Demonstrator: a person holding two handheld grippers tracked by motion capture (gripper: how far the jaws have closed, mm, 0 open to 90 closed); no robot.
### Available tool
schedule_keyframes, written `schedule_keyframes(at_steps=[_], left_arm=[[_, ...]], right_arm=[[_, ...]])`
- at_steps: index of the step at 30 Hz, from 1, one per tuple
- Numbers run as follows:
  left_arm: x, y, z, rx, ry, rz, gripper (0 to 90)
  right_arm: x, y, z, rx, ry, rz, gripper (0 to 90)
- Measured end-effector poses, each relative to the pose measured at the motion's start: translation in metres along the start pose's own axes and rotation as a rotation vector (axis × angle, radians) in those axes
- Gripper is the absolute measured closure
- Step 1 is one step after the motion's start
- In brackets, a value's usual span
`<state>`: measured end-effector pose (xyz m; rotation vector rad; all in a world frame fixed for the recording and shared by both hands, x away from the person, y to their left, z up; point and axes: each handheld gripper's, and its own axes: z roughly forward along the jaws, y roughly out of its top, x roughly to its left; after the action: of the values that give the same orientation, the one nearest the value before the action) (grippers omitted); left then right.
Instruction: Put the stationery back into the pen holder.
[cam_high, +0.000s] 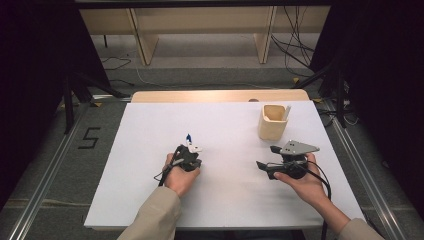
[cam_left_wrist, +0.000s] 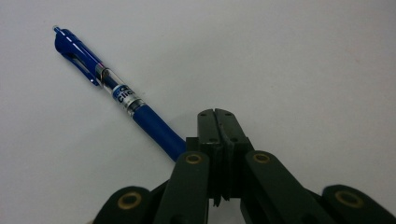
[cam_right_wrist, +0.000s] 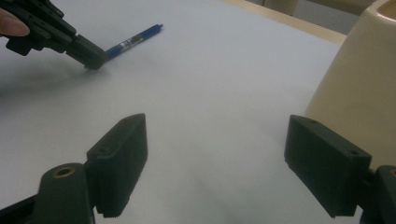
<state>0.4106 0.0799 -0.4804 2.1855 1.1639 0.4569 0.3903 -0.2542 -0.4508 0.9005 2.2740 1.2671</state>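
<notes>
The right gripper (cam_right_wrist: 217, 170) sits closest, its two black jaws spread wide apart with nothing but bare white tabletop between them. Just off its right jaw stands a cream cup (cam_right_wrist: 359, 88), close beside it but not touching as far as I can see. In the high view that same cup (cam_high: 272, 122) stands upright on the white table (cam_high: 150, 190), just beyond the right gripper (cam_high: 265, 157), with a pale stick leaning in its far corner.

Over on the other side, the left gripper (cam_left_wrist: 217, 122) has its jaws pressed together, and the tip end of a blue pen (cam_left_wrist: 119, 95) disappears behind them; whether the pen is actually pinched I cannot tell. The pen lies flat on the table, its clip end pointing away from the gripper.
</notes>
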Motion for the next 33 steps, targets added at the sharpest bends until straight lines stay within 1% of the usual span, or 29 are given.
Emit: schedule_keyframes(at_steps=[1,4,5,16,17,18,19,20,21,22,23,24,26,27,29,30,31,32,33], left_arm=[[0.0,0.0,0.0,0.007,-0.001,0.007,89.6],[0.0,0.0,0.0,0.009,-0.001,0.006,89.7],[0.0,0.0,0.0,0.004,0.0,0.0,89.7],[0.002,0.0,0.0,0.006,-0.001,0.0,89.6],[0.003,0.001,0.0,0.0,-0.009,-0.009,89.6],[0.005,0.003,0.0,-0.013,-0.01,-0.02,89.6],[0.008,0.005,0.0,-0.014,-0.005,-0.022,89.6],[0.011,0.009,0.001,-0.018,0.007,-0.017,89.6],[0.016,0.015,0.002,-0.041,0.023,-0.019,89.6],[0.019,0.018,0.003,-0.049,0.028,-0.024,89.6],[0.023,0.023,0.003,-0.042,0.038,-0.018,89.6],[0.027,0.028,0.005,-0.053,0.05,-0.018,89.6],[0.036,0.039,0.008,-0.064,0.066,-0.004,89.6],[0.039,0.043,0.011,-0.069,0.075,-0.016,89.6],[0.048,0.048,0.018,-0.076,0.087,-0.009,89.6],[0.052,0.05,0.022,-0.072,0.089,-0.009,89.6],[0.056,0.051,0.026,-0.062,0.101,-0.012,89.6],[0.058,0.052,0.029,-0.055,0.108,-0.007,89.6],[0.061,0.053,0.032,-0.057,0.11,-0.014,89.6]], right_arm=[[0.0,0.0,0.0,0.0,0.0,0.0,22.2],[0.0,0.0,0.0,-0.001,0.0,-0.001,22.2],[0.0,0.0,0.0,0.0,-0.001,0.002,22.2],[0.0,0.0,0.0,-0.001,0.001,-0.005,22.2],[0.0,0.0,0.001,-0.001,0.0,-0.006,22.2],[0.0,0.0,0.001,-0.001,0.002,-0.004,22.2],[0.0,0.0,0.001,0.0,0.002,-0.004,22.2],[0.0,0.0,0.001,0.0,0.001,-0.006,22.2],[0.0,0.0,0.001,-0.002,0.003,-0.009,22.2],[0.0,0.0,0.001,-0.001,0.002,-0.005,22.2],[0.0,0.0,0.001,-0.004,0.001,-0.007,22.2],[0.0,0.0,0.001,-0.003,0.001,-0.007,22.3],[0.0,0.0,0.001,-0.001,0.003,-0.009,22.3],[0.0,0.0,0.001,0.005,0.002,-0.005,22.2],[0.0,0.0,0.001,0.011,0.003,-0.004,22.2],[0.0,0.0,0.002,0.01,0.004,-0.004,22.2],[0.0,-0.001,0.002,0.007,0.005,-0.004,22.2],[0.0,0.0,0.002,0.004,0.007,-0.007,22.2],[0.0,0.0,0.002,0.003,0.007,-0.007,22.2]])
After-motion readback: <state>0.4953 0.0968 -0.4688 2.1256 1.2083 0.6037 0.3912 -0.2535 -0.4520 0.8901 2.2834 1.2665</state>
